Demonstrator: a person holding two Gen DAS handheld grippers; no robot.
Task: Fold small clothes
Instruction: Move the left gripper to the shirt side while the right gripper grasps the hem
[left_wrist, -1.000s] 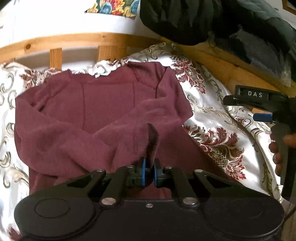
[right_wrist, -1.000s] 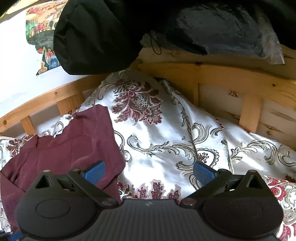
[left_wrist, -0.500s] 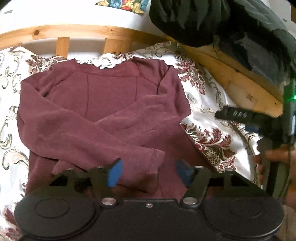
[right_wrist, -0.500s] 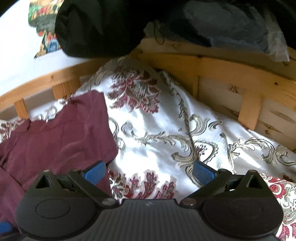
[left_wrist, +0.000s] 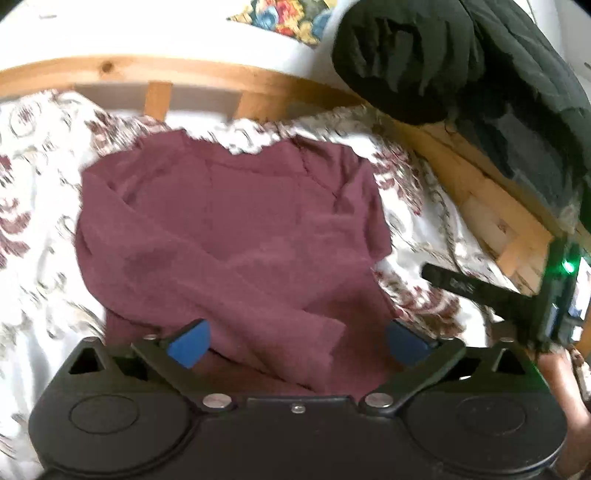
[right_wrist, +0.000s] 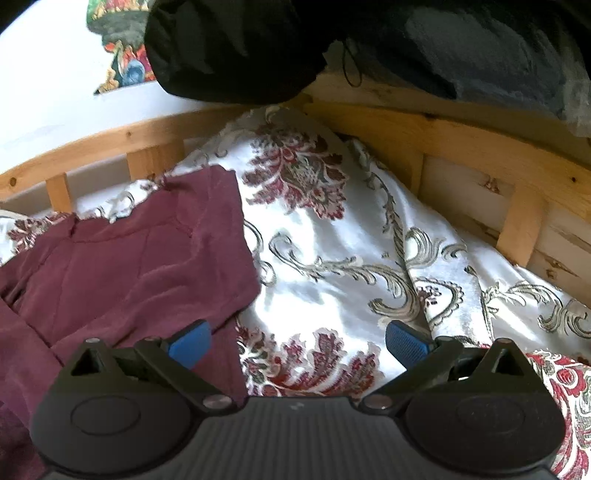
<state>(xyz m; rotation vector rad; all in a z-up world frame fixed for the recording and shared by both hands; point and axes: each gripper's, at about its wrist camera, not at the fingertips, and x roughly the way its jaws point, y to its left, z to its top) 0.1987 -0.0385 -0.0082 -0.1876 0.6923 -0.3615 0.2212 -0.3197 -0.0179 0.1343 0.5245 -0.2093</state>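
Left hand-held gripper (left_wrist: 297, 341) opening above the maroon shirt's (left_wrist: 236, 236) folded sleeve; right hand-held gripper (right_wrist: 297, 341) spread wide, empty

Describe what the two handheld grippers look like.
Both the left gripper and the right gripper are matte black plastic: a wide body with two round discs, silver pivot screws, angled linkage arms and blue ribbed pads. From the left view, the right one shows a green light.

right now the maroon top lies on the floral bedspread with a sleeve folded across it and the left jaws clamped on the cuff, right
Not quite. In the left wrist view the left gripper has its jaws opening, pressing nothing; the cuff lies free between them. The maroon top does lie on the floral bedspread, sleeve folded across.
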